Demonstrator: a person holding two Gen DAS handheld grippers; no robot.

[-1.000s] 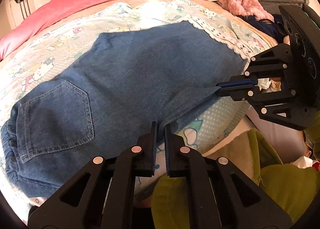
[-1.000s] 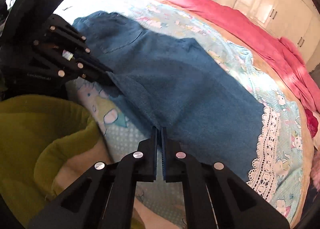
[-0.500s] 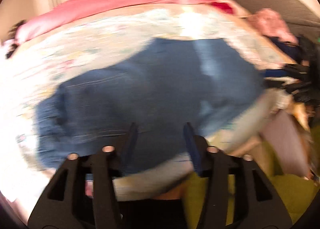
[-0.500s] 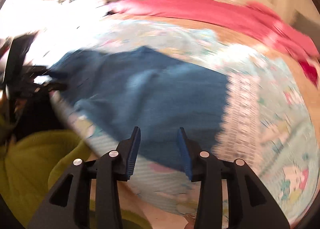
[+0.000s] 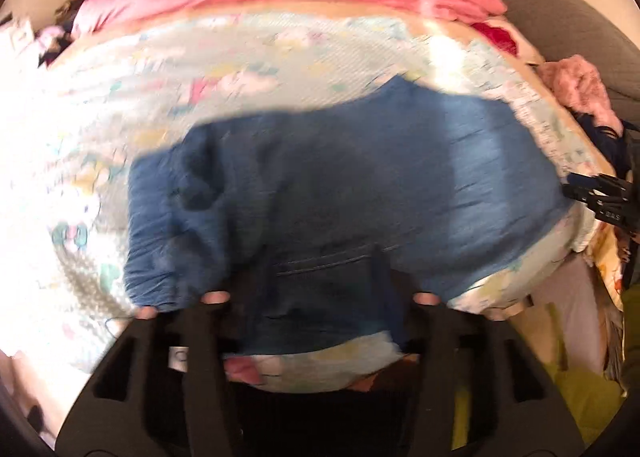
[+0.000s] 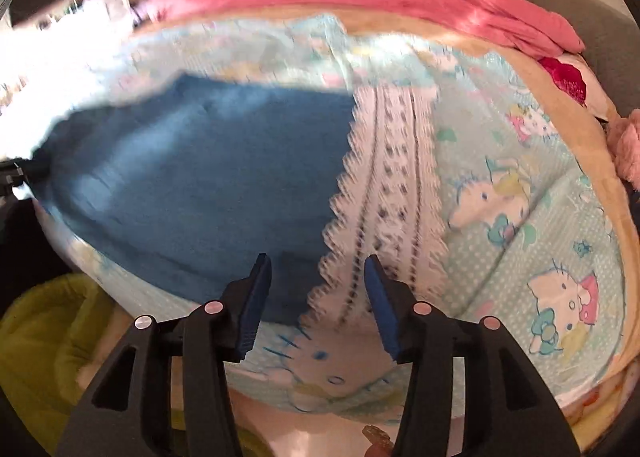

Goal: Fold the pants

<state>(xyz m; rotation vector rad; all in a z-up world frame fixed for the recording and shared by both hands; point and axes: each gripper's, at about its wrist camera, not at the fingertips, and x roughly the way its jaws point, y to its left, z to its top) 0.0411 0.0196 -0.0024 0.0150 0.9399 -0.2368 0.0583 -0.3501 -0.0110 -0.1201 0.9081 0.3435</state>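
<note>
Denim pants (image 5: 340,193) lie rumpled on quilted, lace-edged bedspread (image 6: 520,193).

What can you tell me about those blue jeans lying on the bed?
The jeans are blue denim, laid flat on a cartoon-print bedsheet near the bed's front edge. They look folded lengthwise into one broad band. The left view shows a stitched seam line at the near side and rumpled, bunched fabric at the left end. In the right view the other end stops at a white lace strip. Both frames are blurred. The left hand-held gripper and right hand-held gripper are open; neither is clamped on the cloth.
</note>
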